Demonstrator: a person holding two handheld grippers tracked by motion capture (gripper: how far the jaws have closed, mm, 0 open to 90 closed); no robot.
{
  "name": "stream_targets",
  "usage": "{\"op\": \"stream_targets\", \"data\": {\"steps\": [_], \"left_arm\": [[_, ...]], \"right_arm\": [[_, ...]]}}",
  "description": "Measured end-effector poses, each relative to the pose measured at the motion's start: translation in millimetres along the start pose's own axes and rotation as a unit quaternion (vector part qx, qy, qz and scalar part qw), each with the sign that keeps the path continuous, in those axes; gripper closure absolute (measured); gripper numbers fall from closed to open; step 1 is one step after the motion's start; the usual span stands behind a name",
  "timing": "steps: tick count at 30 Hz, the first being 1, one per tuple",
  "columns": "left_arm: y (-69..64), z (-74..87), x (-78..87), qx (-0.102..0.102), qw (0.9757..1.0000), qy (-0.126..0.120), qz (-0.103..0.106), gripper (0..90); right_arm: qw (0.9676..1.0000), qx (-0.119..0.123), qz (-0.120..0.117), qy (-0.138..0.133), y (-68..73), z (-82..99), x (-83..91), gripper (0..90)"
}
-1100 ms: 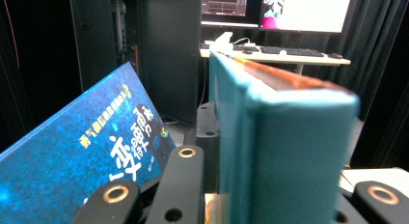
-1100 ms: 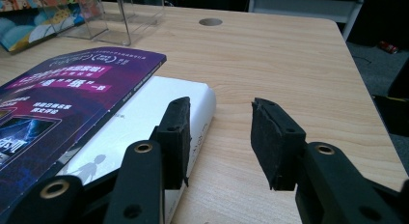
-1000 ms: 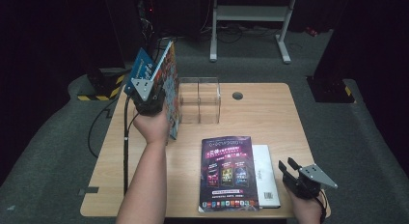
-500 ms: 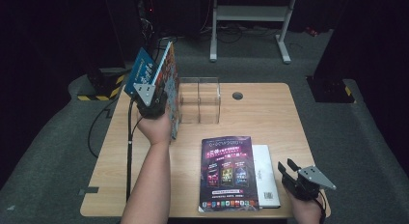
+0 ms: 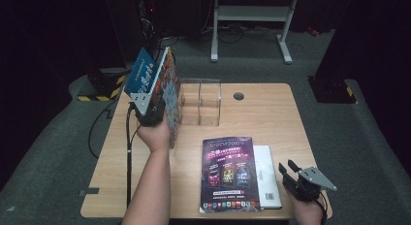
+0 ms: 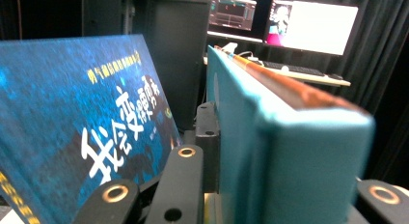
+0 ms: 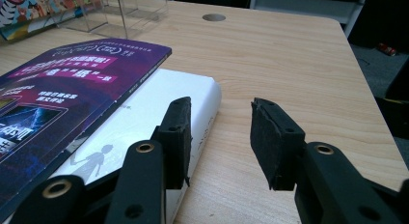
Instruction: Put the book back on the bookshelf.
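Observation:
My left gripper [image 5: 154, 100] is raised over the table's left side and shut on a thick book with a teal back and a colourful cover [image 5: 169, 91] [image 6: 289, 137], held upright. One of its fingers [image 6: 207, 137] presses the teal side. A blue book with white lettering [image 5: 141, 75] [image 6: 72, 118] leans against the outside of that finger. My right gripper [image 5: 287, 166] [image 7: 219, 122] rests low at the near right, open, nothing between its pads. Just left of it a white book [image 5: 267, 176] [image 7: 144, 118] lies flat under a purple magazine [image 5: 229, 174] [image 7: 72, 79].
A clear acrylic divider box [image 5: 199, 103] stands at the table's back middle, right beside the held books. A round cable hole [image 5: 238, 95] sits behind it. The wooden table [image 5: 271, 123] has bare room on its right half. Black cables trail off the left edge.
My left hand has sunk a little with the books, bringing them lower beside the clear box. The right gripper has stayed put.

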State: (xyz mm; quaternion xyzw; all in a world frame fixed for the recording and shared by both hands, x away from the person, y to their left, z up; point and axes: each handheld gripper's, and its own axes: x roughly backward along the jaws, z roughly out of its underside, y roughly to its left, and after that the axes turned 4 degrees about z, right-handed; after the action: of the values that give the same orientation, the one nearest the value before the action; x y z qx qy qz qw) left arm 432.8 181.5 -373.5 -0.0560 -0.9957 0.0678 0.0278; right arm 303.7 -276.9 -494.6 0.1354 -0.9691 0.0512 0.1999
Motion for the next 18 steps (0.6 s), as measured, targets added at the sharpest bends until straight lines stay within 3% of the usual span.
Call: {"op": "stream_targets", "data": {"steps": [5,11,18], "left_arm": [[0.2,6.6,1.4,-0.004,0.9998,0.017,0.008,80.5],[3.4,11.8,6.6,-0.006,0.9996,0.021,0.016,79.9],[11.1,10.4,10.4,-0.01,0.9982,0.041,0.043,78.2]], "right_arm": [[1.0,0.0,-0.001,0.0,0.0,0.2,-0.5,59.3],[1.0,0.005,-0.002,0.003,2.1,0.1,-1.2,59.3],[0.9999,0.009,-0.001,0.005,3.8,0.0,-1.4,59.4]]}}
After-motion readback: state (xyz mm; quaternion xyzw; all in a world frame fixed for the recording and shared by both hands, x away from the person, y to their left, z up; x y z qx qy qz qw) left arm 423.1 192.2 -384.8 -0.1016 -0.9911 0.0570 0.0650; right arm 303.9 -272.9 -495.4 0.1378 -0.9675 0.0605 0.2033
